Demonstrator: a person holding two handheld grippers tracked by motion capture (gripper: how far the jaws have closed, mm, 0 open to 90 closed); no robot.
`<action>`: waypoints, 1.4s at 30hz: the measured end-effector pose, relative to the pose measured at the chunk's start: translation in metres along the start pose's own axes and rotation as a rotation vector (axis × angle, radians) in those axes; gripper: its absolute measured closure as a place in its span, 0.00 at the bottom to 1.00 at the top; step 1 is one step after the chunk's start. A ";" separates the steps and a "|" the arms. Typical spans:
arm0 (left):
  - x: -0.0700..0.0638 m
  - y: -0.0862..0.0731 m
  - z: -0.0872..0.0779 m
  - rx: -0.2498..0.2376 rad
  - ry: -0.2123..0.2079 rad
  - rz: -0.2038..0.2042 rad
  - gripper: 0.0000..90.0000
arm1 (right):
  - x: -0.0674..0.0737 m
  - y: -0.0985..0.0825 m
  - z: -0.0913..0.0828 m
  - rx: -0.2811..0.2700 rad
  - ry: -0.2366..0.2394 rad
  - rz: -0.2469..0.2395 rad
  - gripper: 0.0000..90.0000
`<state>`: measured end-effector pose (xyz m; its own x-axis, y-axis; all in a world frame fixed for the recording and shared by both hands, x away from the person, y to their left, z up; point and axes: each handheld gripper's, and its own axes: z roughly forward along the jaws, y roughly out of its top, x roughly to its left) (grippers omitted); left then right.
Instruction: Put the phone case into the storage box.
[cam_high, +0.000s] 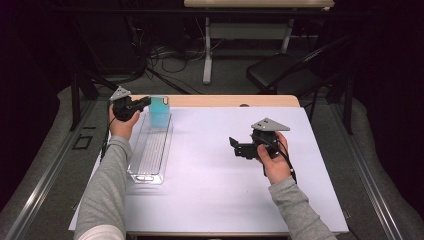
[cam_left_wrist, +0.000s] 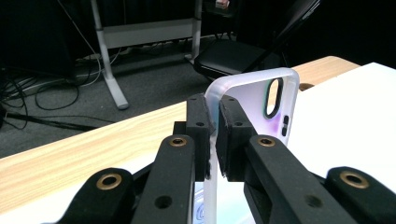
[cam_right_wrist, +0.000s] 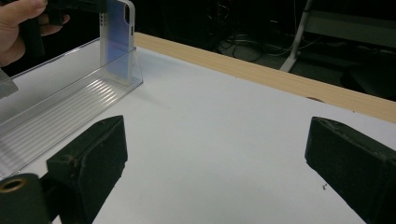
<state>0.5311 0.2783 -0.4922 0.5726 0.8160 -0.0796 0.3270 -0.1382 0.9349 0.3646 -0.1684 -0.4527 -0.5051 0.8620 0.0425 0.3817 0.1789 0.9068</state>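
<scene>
A translucent phone case (cam_high: 160, 111) with a blue tint stands upright in the far end of a long clear plastic tray (cam_high: 149, 155) at the table's left. My left gripper (cam_high: 146, 102) is shut on the case's edge. In the left gripper view the pads of my left gripper (cam_left_wrist: 215, 116) pinch the rim of the case (cam_left_wrist: 254, 100), whose camera cutout faces me. My right gripper (cam_high: 236, 146) hovers over the white table surface right of centre, pointing left. Its jaws stand wide apart with nothing between them (cam_right_wrist: 219, 149). The case (cam_right_wrist: 116, 42) and tray (cam_right_wrist: 60, 112) show far left in the right gripper view.
A white sheet (cam_high: 225, 190) covers the table, with a wooden strip (cam_high: 225, 101) along its far edge. Beyond it stand a black folding chair (cam_high: 280, 70) and a desk's white legs (cam_high: 207, 50), with cables on the floor.
</scene>
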 end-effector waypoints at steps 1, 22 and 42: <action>0.000 0.000 0.000 0.000 0.000 0.000 0.94 | 0.000 0.000 0.000 0.000 -0.001 0.000 0.06; 0.002 -0.001 0.000 0.007 0.022 -0.007 0.93 | -0.001 0.000 0.000 0.000 -0.001 -0.002 0.06; 0.010 -0.005 -0.004 0.020 0.058 -0.038 0.91 | 0.000 -0.001 0.002 0.005 0.001 -0.006 0.06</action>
<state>0.5326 0.2892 -0.4963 0.5149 0.8521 -0.0940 0.3632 -0.1175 0.9243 0.3656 -0.1673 -0.4540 -0.5078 0.8607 0.0373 0.3823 0.1863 0.9051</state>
